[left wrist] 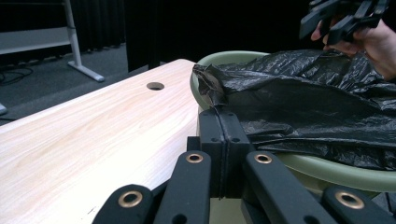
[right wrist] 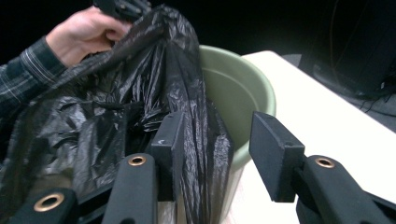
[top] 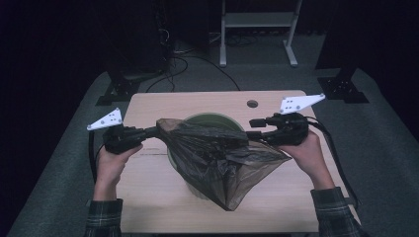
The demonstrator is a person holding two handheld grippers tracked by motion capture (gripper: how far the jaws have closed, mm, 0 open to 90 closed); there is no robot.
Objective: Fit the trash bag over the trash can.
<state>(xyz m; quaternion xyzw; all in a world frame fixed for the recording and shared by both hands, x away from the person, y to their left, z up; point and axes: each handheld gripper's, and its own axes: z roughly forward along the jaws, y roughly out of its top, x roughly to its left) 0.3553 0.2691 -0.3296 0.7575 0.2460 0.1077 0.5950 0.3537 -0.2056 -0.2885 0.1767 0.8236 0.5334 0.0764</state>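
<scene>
Our left gripper is clamped on the bag edge left of the bin; bag's draped over the bin. Right gripper is half open w/ film between its jaws, unpinched. Risk: bag could slip off that side and sag before we get it round the rim.

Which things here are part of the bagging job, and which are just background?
In the job:
black bag
green bin
left gripper, shut on the bag
right gripper, jaws apart

Background:
table
white stand
floor cables
</scene>
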